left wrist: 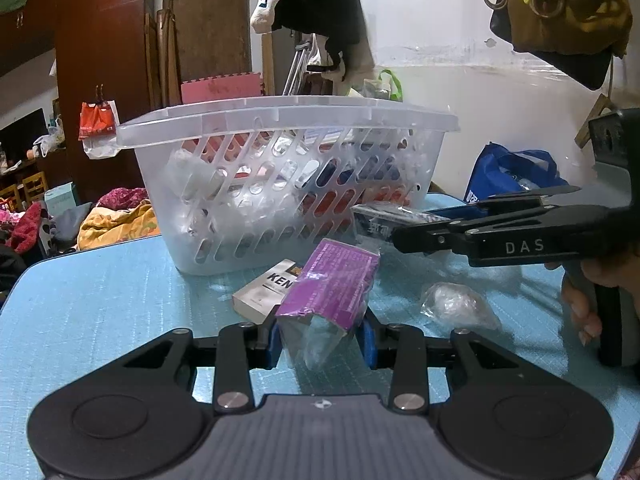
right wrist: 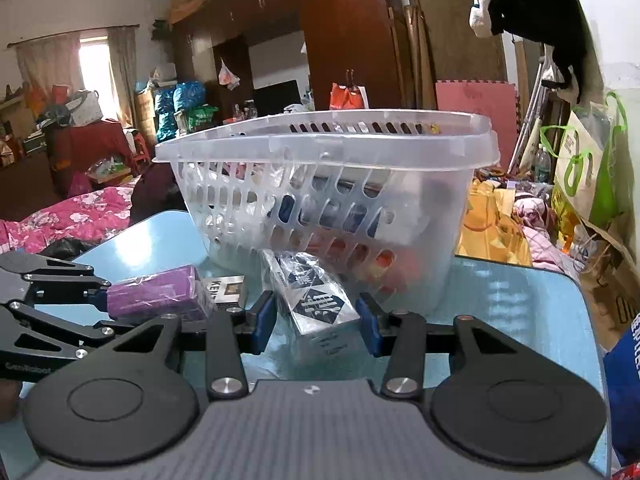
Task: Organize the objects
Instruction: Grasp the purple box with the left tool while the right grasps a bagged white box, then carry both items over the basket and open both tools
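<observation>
On the light blue table [left wrist: 100, 300] we list first a clear plastic basket [left wrist: 288, 120] with slotted walls, standing upright toward the far edge; through its slots we make out several wrapped items in red, dark blue and white, too blurred to name. Just in front of the basket, in our left gripper [left wrist: 322, 340], we hold a purple box [left wrist: 332, 280] in a clear wrapper: both blue pads press its near end, the jaws narrow around it, and its far end rises above the table. Beside and partly under it lies a white carton [left wrist: 262, 290] lettered "KEN", flat on the table. In our right gripper [right wrist: 316, 320] we hold a silver and dark blue patterned box [right wrist: 316, 300], also wrapped in clear film, the blue pads closed against its two sides and its far end lying close against the basket's near wall. Between the two grippers, in the left wrist view, a crumpled clear bag [left wrist: 460, 304] with something white inside rests loose on the table. A hand [left wrist: 588, 304] grips the right gripper's handle. Behind the table we note a blue bag [left wrist: 512, 172], dark wooden wardrobes [left wrist: 100, 40] and piled bedding.
</observation>
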Motion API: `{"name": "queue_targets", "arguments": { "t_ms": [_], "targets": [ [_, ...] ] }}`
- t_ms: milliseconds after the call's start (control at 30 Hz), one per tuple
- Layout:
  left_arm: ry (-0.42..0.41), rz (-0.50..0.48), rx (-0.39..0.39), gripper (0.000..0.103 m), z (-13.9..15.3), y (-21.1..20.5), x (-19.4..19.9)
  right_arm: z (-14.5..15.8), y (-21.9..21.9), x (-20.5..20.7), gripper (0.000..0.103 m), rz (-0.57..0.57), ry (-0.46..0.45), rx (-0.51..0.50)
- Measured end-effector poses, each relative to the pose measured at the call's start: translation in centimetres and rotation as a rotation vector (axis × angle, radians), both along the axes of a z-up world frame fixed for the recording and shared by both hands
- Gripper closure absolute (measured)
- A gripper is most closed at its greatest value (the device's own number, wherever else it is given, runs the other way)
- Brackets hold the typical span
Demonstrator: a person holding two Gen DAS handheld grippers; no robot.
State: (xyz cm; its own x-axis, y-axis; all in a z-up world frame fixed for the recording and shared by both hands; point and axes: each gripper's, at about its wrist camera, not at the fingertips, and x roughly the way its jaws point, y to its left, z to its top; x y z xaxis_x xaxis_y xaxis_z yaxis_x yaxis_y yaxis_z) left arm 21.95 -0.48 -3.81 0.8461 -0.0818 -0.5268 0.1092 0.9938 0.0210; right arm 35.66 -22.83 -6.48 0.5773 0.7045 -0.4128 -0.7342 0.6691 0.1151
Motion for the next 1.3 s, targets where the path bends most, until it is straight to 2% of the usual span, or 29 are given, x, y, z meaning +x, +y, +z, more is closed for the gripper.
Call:
{"name": "queue_targets", "arguments": {
  "t_ms": [233,400,533,600,667,733,833,900,1000,1033,1067,1100,1133,1167,1233,1300],
  "targets": [
    [-0.033,0.008,-0.003,0.062,0.1,0.2,-0.6,0.5,-0.7,-1.6,0.056,0.007,-0.079,0.059],
    [-0.160,0.024,-0.027,0.062,1.5,0.7,-2.9,1.3,-1.9,-4.0,0.056,0.020,-0.133,0.144],
    [-0.266,0.020,-0.087,0.062,4.5,1.7,-4.8,3.7,-3.1,-6.0,0.056,-0.017,-0.183,0.227],
    [-0.282,0.011,-0.113,0.062,6.7,2.2,-4.3,5.7,-3.1,-6.1,0.056,-0.056,-0.187,0.257],
    [-0.295,0.029,-0.101,0.062,9.2,2.5,-2.7,7.9,-2.3,-5.7,0.056,-0.070,-0.217,0.250],
    [-0.276,0.059,-0.094,0.062,11.3,2.7,-0.1,10.1,-0.8,-4.6,0.056,-0.093,-0.231,0.207],
    [-0.208,0.105,-0.129,0.062,13.1,3.6,5.3,12.6,1.7,-2.2,0.056,-0.133,-0.248,0.144],
    [-0.159,0.129,-0.158,0.062,13.1,4.3,8.2,13.3,3.3,-0.3,0.056,-0.143,-0.232,0.106],
    [-0.129,0.161,-0.190,0.062,12.6,5.0,10.5,13.0,4.9,1.6,0.055,-0.159,-0.226,0.043],
    [-0.118,0.171,-0.184,0.060,12.3,5.0,11.0,12.8,5.2,2.1,0.055,-0.169,-0.234,0.027],
    [-0.109,0.188,-0.167,0.050,12.0,5.0,11.5,12.6,5.5,2.6,0.054,-0.182,-0.234,0.010],
    [-0.104,0.212,-0.147,0.041,11.8,5.0,11.6,12.2,5.6,3.0,0.045,-0.198,-0.228,-0.003],
    [-0.102,0.235,-0.132,0.027,11.5,5.0,11.7,12.0,5.9,3.6,0.020,-0.207,-0.215,-0.020],
    [-0.106,0.238,-0.123,0.026,11.3,5.1,11.4,11.7,5.9,3.7,0.011,-0.216,-0.201,-0.039],
    [-0.116,0.221,-0.125,0.026,11.2,5.4,10.2,11.1,4.7,2.4,0.006,-0.239,-0.225,-0.042],
    [-0.136,0.190,-0.128,0.026,11.4,5.5,8.3,10.8,3.5,0.9,0.000,-0.216,-0.226,-0.046]
  ]
}}
